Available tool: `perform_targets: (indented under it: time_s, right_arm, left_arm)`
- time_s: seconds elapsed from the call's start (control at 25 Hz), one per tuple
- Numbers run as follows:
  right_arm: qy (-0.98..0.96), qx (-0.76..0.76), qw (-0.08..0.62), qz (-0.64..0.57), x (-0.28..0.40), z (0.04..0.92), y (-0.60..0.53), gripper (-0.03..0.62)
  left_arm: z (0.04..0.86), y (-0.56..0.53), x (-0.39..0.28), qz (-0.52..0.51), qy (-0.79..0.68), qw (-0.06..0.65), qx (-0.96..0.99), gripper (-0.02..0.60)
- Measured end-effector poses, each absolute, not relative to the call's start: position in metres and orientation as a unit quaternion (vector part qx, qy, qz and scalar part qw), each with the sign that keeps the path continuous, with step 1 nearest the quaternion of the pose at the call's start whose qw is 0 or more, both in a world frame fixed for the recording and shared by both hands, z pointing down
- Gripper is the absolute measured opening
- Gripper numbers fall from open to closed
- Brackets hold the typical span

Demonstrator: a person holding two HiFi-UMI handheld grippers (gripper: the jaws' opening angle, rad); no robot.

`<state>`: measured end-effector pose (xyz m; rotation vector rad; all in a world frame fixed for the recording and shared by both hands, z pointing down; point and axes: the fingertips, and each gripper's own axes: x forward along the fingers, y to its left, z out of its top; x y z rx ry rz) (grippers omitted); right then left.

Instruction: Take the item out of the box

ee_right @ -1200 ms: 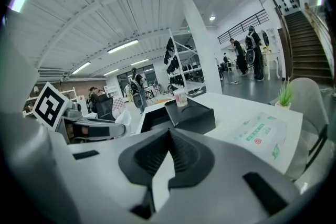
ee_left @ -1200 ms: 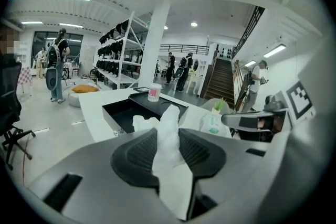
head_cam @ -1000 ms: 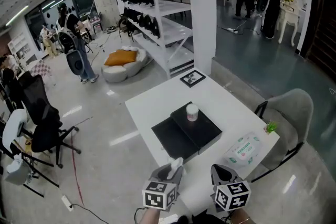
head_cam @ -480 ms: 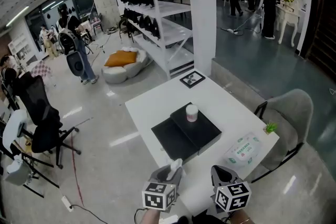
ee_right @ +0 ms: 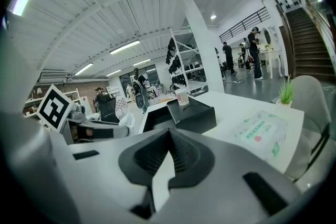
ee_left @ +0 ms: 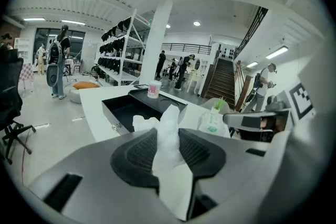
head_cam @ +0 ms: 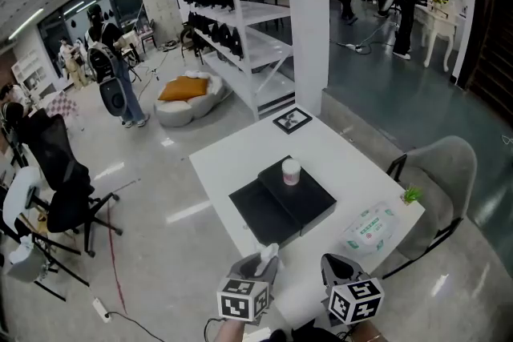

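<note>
An open black box (head_cam: 258,210) lies mid-table, its black lid (head_cam: 306,194) beside it with a white paper cup (head_cam: 290,171) standing on it. My left gripper (head_cam: 270,253) hovers over the near table edge, shut on a crumpled white tissue (ee_left: 169,131) that sticks up between the jaws. In the left gripper view the box's hollow tray (ee_left: 125,107) lies just beyond the tissue. My right gripper (head_cam: 335,261) is beside the left one, shut with nothing in it; its jaws meet at the tip (ee_right: 169,135), and the box (ee_right: 185,114) lies ahead of it.
A pack of wet wipes (head_cam: 372,227) lies at the table's right, with a small green plant (head_cam: 414,194) at the edge. A square marker card (head_cam: 293,120) sits at the far corner. A grey chair (head_cam: 445,172) stands to the right, shelving and people beyond.
Both grippers and the box stay where they were. Only the people at the back have walked on.
</note>
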<state>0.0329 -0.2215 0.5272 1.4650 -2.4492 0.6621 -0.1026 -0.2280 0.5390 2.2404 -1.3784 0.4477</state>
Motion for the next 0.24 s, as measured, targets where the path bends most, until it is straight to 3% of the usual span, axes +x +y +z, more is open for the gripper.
perform_targets:
  time_s: [0.24]
  right_arm:
    - [-0.833,0.494,0.109,0.225,0.0345,0.5311,-0.2228,0.0]
  left_arm:
    - [0.542,-0.2305,-0.1001,0.163,-0.504,0.237,0.814,0.129]
